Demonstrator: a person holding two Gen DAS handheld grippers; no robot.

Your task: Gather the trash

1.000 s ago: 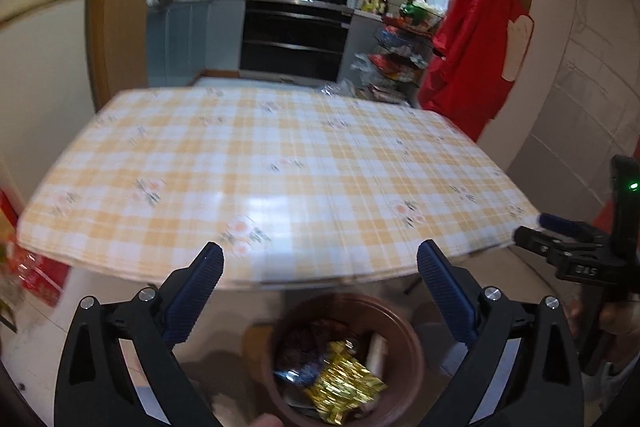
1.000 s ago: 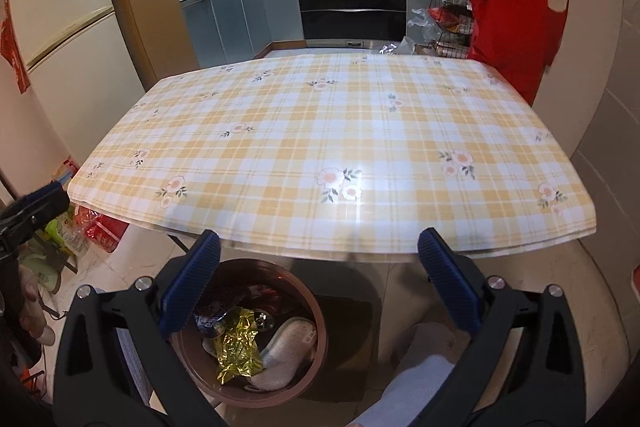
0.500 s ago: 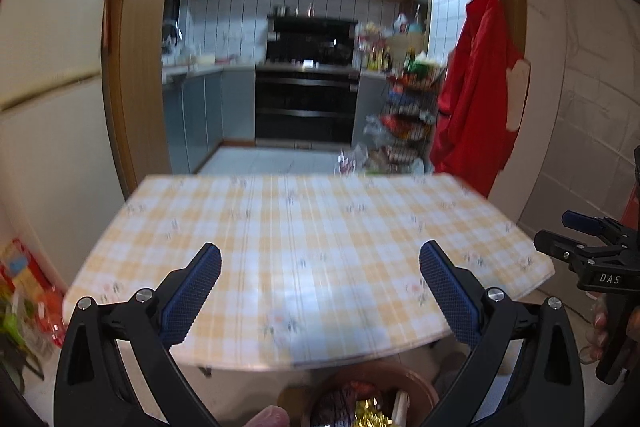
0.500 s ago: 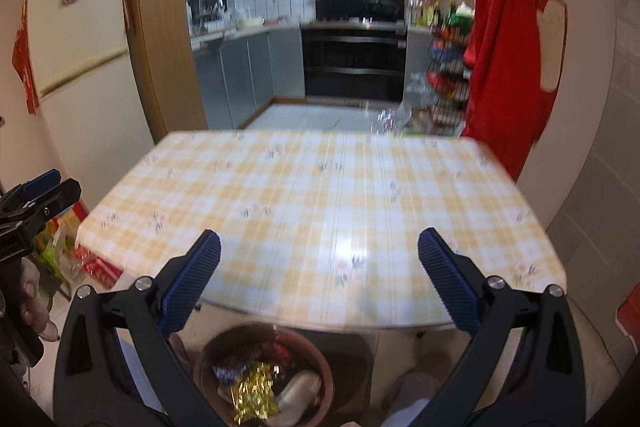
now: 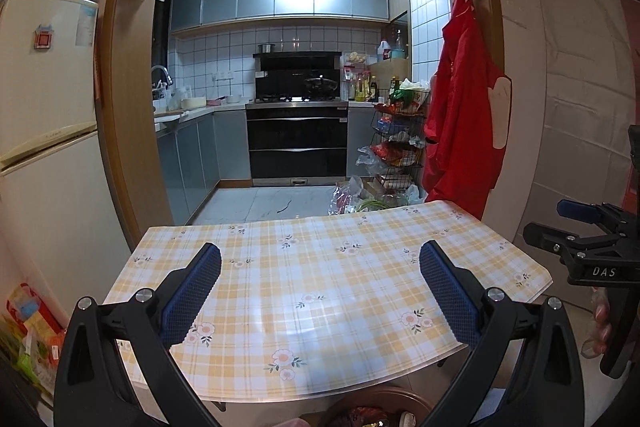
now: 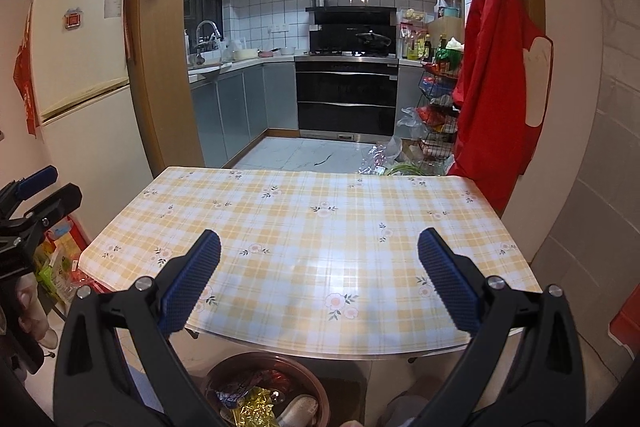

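Observation:
A round brown trash bin (image 6: pixel 266 387) stands on the floor under the table's near edge, holding a gold foil wrapper (image 6: pixel 256 407), a blue packet and white scraps. Only its rim (image 5: pixel 376 405) shows in the left wrist view. My left gripper (image 5: pixel 320 291) is open and holds nothing, raised over the near part of the yellow plaid table (image 5: pixel 332 267). My right gripper (image 6: pixel 320 279) is open too, above the same table (image 6: pixel 320 227). Each gripper shows from the side in the other's view, the right gripper (image 5: pixel 576 227) at right, the left gripper (image 6: pixel 36 195) at left.
A cream fridge (image 6: pixel 80 75) stands at the left, with bags (image 6: pixel 60 267) on the floor beside it. A red apron (image 6: pixel 496 75) hangs on the right wall. Beyond the table is a kitchen with an oven (image 6: pixel 346 99) and a wire rack (image 6: pixel 436 115).
Both grippers tilted up and rose: the table slid down in view, the kitchen came into sight, and the bin dropped to the bottom edge. Both stayed open.

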